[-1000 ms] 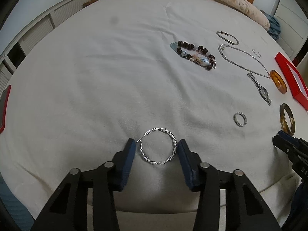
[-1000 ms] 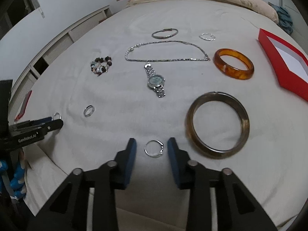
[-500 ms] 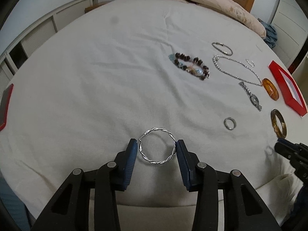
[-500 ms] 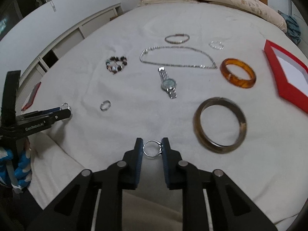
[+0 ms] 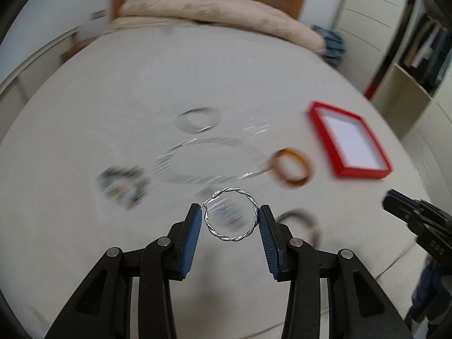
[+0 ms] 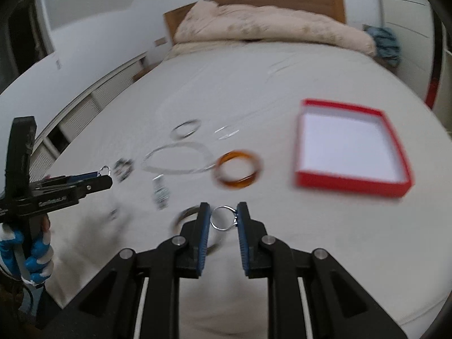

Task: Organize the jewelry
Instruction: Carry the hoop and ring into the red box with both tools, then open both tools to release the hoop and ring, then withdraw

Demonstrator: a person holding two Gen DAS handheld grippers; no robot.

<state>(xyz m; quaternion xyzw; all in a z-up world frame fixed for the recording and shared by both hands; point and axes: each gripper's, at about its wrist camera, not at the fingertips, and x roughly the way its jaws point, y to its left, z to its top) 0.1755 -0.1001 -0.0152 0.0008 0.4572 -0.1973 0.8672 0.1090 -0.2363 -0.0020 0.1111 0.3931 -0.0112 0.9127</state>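
Above the white bed [image 5: 113, 99], my left gripper [image 5: 229, 217] clamps the twisted silver hoop [image 5: 230, 215], lifted off the sheet it lay on a second ago; open bedding lies ahead. In the right view, my right gripper [image 6: 223, 217] pinches the small ring [image 6: 223, 218], likewise raised, and only here the red box [image 6: 351, 181] shows its whole white floor.
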